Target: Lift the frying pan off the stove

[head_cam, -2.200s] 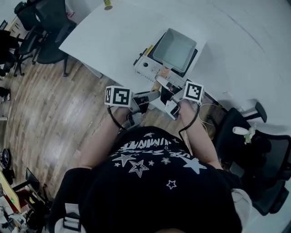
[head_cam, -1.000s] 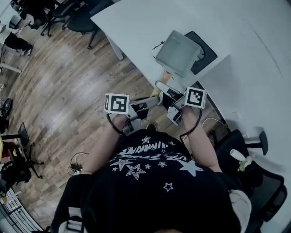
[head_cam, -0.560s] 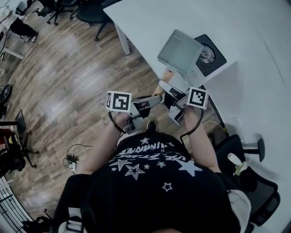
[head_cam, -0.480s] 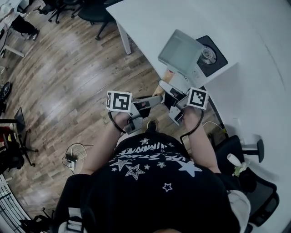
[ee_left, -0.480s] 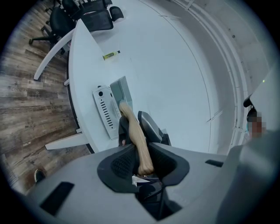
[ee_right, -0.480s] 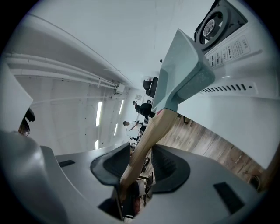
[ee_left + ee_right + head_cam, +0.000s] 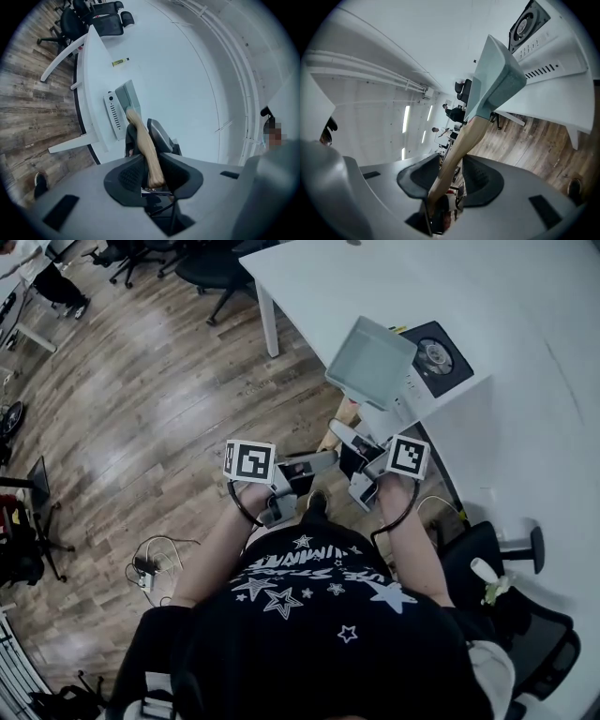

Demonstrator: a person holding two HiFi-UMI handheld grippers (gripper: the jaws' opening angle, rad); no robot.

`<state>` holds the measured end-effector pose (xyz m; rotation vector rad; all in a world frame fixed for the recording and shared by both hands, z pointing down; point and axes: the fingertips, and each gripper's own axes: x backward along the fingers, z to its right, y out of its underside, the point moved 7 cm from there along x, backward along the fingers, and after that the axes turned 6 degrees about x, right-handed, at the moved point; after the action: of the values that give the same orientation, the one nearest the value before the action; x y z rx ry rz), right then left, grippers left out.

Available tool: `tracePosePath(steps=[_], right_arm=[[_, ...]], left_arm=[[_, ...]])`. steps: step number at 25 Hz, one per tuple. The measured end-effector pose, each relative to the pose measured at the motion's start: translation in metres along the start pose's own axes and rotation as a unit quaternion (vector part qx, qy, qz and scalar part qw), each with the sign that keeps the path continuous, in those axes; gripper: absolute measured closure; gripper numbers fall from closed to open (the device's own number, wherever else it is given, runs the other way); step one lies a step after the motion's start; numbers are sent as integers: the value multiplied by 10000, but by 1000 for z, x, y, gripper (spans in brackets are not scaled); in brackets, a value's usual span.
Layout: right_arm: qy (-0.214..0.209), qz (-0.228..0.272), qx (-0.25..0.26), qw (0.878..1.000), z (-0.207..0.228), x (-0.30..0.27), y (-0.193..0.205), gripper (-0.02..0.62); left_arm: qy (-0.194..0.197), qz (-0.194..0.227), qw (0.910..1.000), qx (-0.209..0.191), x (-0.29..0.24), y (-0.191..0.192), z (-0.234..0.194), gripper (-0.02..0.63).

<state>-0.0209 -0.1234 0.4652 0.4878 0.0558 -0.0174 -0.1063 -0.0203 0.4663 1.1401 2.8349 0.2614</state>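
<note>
Two seconds back the frying pan was sitting on top of the stove and covering it. Now it is hanging clear of the stove, to its left, and the round black burner is showing in the open. Over the last half second it is barely shifting. The pan is floating above the near-left edge of the white table, partly out over the wooden floor. The stove is staying put on the table.

The square pan is showing only its bare grey-green inside.

The left gripper is clamping the near end of the pan's wooden handle. In the left gripper view its jaws are pressing narrow on that handle, which is running away toward the pan and the stove's vented front.

The right gripper is gripping the same handle just beyond the left one, nearer the pan. In the right gripper view its jaws are squeezing the handle, and the pan is tilting up beside the stove.
</note>
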Motion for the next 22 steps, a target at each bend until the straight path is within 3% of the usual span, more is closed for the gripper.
tracePosePath(steps=[17, 22], right_arm=[[69, 60, 119, 9999, -51, 38, 101, 442], [107, 63, 117, 9999, -70, 61, 152, 441]], left_arm=[[70, -51, 9999, -75, 54, 103, 19, 503], [46, -79, 9999, -123, 74, 158, 26, 502]])
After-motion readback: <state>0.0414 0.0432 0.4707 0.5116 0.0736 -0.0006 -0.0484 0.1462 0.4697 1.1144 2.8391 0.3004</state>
